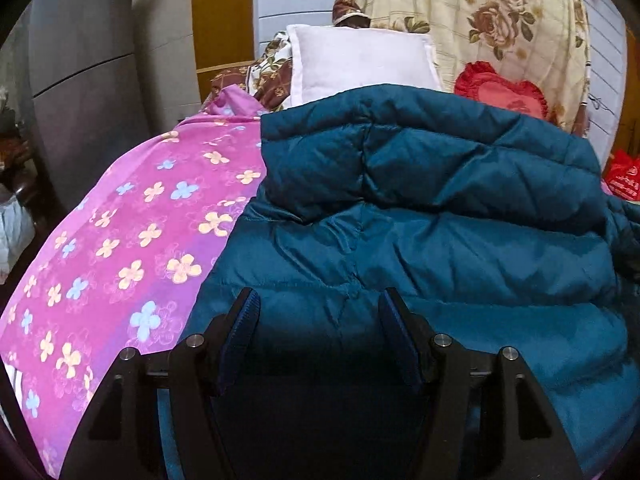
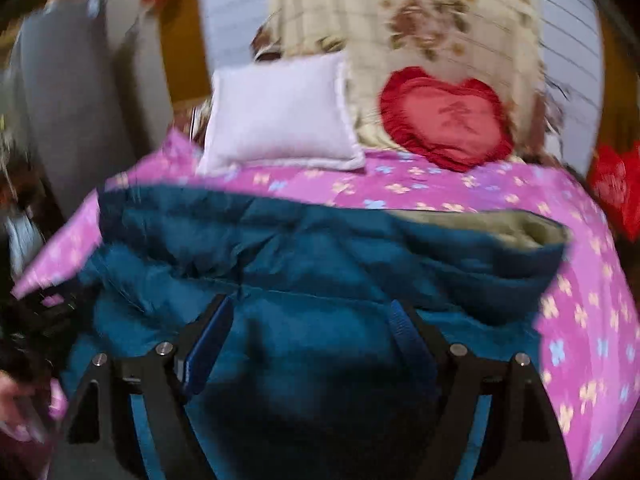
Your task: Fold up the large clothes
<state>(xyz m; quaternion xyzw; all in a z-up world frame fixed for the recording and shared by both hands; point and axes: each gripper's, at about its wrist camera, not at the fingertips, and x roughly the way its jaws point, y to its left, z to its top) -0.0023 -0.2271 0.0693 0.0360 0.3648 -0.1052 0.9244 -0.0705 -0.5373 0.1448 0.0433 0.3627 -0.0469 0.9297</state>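
A teal puffer jacket [image 1: 440, 208] lies folded over on a bed with a pink flowered sheet [image 1: 132, 248]. My left gripper [image 1: 320, 304] is open just above the jacket's near part, holding nothing. In the blurred right wrist view the same jacket [image 2: 320, 264] shows its beige lining [image 2: 492, 228] at the far right edge. My right gripper [image 2: 312, 312] is open over the jacket's near part, empty. The other gripper's dark body [image 2: 44, 320] shows at the left edge of that view.
A white pillow [image 1: 360, 64] and a red heart cushion [image 1: 504, 92] lie at the head of the bed, before a floral quilt [image 1: 480, 20]. A grey cabinet [image 1: 88, 80] stands left of the bed. A red bag [image 1: 622, 176] is at the right.
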